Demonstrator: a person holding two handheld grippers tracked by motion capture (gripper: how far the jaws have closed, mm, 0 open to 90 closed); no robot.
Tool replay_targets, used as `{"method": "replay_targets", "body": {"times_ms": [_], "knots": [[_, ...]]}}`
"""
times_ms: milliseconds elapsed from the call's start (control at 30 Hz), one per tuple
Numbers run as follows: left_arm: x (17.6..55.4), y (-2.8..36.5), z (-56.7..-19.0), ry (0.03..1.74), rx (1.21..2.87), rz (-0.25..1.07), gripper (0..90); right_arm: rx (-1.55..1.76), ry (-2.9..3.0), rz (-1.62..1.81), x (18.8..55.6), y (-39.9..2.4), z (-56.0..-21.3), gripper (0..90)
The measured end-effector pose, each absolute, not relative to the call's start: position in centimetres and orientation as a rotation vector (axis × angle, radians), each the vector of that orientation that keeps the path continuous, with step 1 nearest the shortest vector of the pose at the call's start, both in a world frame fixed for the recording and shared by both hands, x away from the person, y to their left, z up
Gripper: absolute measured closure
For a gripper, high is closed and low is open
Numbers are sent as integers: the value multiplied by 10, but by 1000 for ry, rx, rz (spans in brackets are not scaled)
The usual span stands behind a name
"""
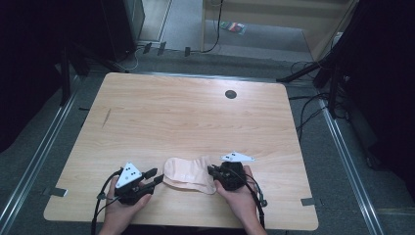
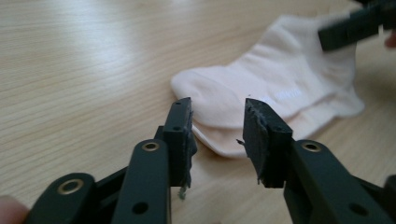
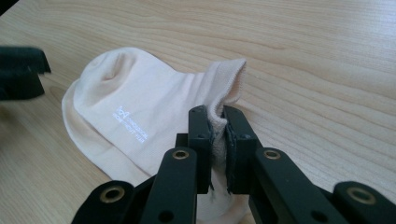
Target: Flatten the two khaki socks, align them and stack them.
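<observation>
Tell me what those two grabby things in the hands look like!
Each gripper is black, with two flat-sided jaws carrying brass-ringed holes and worn, ragged pads. The left gripper and right gripper each wear a pale three-cornered plate with dark dots on top. Black cables trail back beside the bare forearms; no sleeves show.

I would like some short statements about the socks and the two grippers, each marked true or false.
1. The right gripper is shut on the socks. True.
2. The left gripper holds the socks. False: its jaws stand apart, with nothing between them.
3. The socks are dark blue. False: they are pale pink.
4. The socks lie near the table's near edge. True.
5. White lettering shows on the upper sock. True.
</observation>
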State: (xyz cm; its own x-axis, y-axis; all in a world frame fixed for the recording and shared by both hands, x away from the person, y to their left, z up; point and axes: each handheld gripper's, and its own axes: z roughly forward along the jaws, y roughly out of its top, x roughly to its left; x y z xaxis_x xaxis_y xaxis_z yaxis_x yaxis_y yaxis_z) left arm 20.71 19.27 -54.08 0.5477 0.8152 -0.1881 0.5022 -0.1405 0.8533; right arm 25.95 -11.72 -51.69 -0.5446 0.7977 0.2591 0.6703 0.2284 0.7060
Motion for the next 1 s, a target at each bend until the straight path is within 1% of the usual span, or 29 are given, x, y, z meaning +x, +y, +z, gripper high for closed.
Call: {"method": "replay_targets", "body": {"times_ms": [67, 167, 267, 367, 400, 433, 467, 500, 567, 600, 667, 733, 833, 1000], "knots": [[217, 198, -542, 1126, 1748, 350, 588, 1402, 2337, 1220, 260, -118, -519, 835], [236, 202, -545, 1184, 1688, 247, 562, 1372, 2330, 1204, 259, -116, -519, 834], [251, 196, -548, 1209, 1697, 167, 506, 1357, 2321, 1193, 258, -113, -521, 834], [258, 187, -550, 1253, 1720, 168, 493, 1350, 2322, 1190, 257, -111, -523, 832], [260, 185, -550, 1271, 1733, 183, 504, 1350, 2321, 1190, 257, -111, -524, 832], [261, 183, -550, 1285, 1745, 186, 537, 1349, 2320, 1189, 257, -110, -525, 831], [261, 181, -551, 1286, 1755, 181, 537, 1349, 2319, 1186, 257, -110, -526, 830], [262, 180, -550, 1279, 1768, 180, 560, 1344, 2318, 1184, 257, -110, -526, 830], [261, 178, -550, 1271, 1785, 187, 630, 1346, 2317, 1176, 257, -109, -528, 829], [261, 178, -549, 1265, 1790, 189, 705, 1342, 2316, 1171, 257, -109, -529, 830], [260, 179, -548, 1257, 1796, 203, 811, 1342, 2311, 1166, 257, -108, -530, 829], [259, 181, -547, 1240, 1785, 195, 864, 1340, 2303, 1169, 257, -107, -530, 829], [256, 183, -544, 1222, 1779, 207, 881, 1332, 2292, 1183, 256, -107, -528, 829], [248, 187, -535, 1198, 1749, 220, 883, 1321, 2280, 1211, 252, -107, -522, 829]]}}
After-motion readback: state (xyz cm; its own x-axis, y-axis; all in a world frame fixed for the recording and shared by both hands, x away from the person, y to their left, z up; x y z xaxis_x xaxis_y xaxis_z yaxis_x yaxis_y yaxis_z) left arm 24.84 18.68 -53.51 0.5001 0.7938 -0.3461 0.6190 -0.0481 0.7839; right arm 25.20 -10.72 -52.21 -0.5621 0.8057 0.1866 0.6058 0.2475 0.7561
